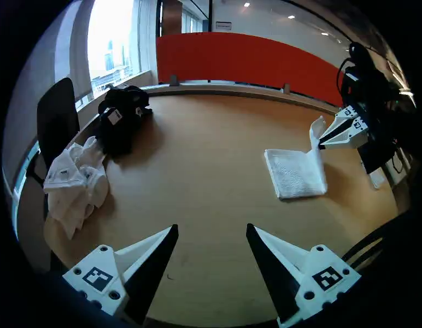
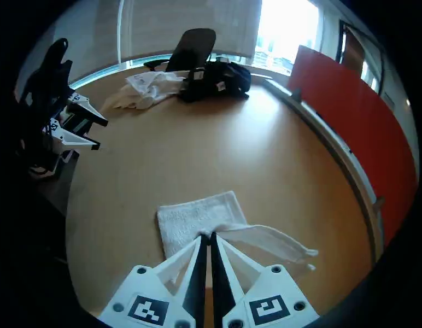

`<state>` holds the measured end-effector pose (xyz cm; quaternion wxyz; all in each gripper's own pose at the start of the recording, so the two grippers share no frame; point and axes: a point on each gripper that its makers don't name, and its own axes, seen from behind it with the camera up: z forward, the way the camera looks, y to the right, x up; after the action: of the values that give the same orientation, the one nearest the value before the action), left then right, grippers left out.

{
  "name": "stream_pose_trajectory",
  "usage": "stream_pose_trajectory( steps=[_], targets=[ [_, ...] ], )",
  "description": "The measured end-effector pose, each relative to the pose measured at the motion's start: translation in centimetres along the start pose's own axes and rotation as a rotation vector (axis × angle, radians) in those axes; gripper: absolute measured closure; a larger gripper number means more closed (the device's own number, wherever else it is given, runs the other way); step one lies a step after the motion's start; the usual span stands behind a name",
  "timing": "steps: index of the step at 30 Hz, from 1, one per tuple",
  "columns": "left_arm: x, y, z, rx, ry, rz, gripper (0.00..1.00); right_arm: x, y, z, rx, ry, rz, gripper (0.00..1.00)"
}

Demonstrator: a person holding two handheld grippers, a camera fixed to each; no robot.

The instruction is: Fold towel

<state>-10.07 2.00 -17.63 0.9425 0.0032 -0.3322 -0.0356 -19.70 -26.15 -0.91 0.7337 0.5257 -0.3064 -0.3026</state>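
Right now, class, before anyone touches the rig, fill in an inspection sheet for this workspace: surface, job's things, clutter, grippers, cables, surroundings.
Surface: light brown wooden table.
Job's things: white terry towel, partly folded, one edge lifted.
Clutter: black fabric bag and heap of white cloth near the far edge, apart from the towel.
Grippers: right gripper shut on the towel's lifted edge; left gripper open, holding nothing.
Cables: black cable looped above the right gripper.
Surroundings: red partition panel, black office chair, bright windows.
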Motion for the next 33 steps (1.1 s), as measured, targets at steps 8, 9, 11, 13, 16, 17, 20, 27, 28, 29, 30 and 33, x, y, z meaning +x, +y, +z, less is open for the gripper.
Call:
stream_pose_trajectory(
  steps=[8, 9, 11, 13, 16, 17, 20, 27, 28, 29, 30, 33],
  targets=[
    [-0.9, -0.5, -0.3, 0.024, -0.010, -0.020, 0.08, -0.2, -2.9, 4.9, 0.085, -0.040, -0.030, 0.96],
    [-0.9, -0.5, -0.3, 0.028, -0.010, -0.024, 0.08, -0.4, -3.2, 5.6, 0.094, -0.046, -0.029, 0.96],
    [-1.1, -0.5, -0.3, 0.029, -0.012, -0.033, 0.08, -0.9, -3.7, 6.6, 0.110, -0.062, -0.026, 0.96],
    [-1.2, -0.4, -0.3, 0.029, -0.012, -0.039, 0.08, -1.3, -4.0, 7.3, 0.121, -0.074, -0.026, 0.96],
    [-1.2, -0.3, -0.3, 0.027, -0.011, -0.041, 0.08, -1.6, -4.3, 7.6, 0.129, -0.083, -0.028, 0.96],
    [-1.2, -0.3, -0.3, 0.028, -0.010, -0.040, 0.08, -1.6, -4.3, 7.6, 0.129, -0.083, -0.027, 0.96],
    [-1.1, -0.3, -0.3, 0.026, -0.010, -0.037, 0.08, -1.5, -4.3, 7.5, 0.129, -0.082, -0.024, 0.95],
    [-1.1, -0.2, -0.1, 0.023, -0.012, -0.032, 0.08, -1.2, -4.2, 7.3, 0.126, -0.068, -0.017, 0.90],
    [-1.1, -0.2, -0.1, 0.023, -0.013, -0.031, 0.08, -1.2, -4.2, 7.2, 0.124, -0.066, -0.018, 0.87],
    [-1.1, -0.2, -0.1, 0.023, -0.013, -0.029, 0.08, -1.2, -4.1, 7.2, 0.122, -0.064, -0.019, 0.83],
    [-1.1, -0.2, -0.1, 0.023, -0.014, -0.028, 0.08, -1.2, -4.1, 7.1, 0.120, -0.063, -0.019, 0.79],
    [-1.0, -0.2, -0.1, 0.022, -0.013, -0.026, 0.08, -1.2, -4.0, 6.9, 0.116, -0.056, -0.020, 0.47]
  ],
)
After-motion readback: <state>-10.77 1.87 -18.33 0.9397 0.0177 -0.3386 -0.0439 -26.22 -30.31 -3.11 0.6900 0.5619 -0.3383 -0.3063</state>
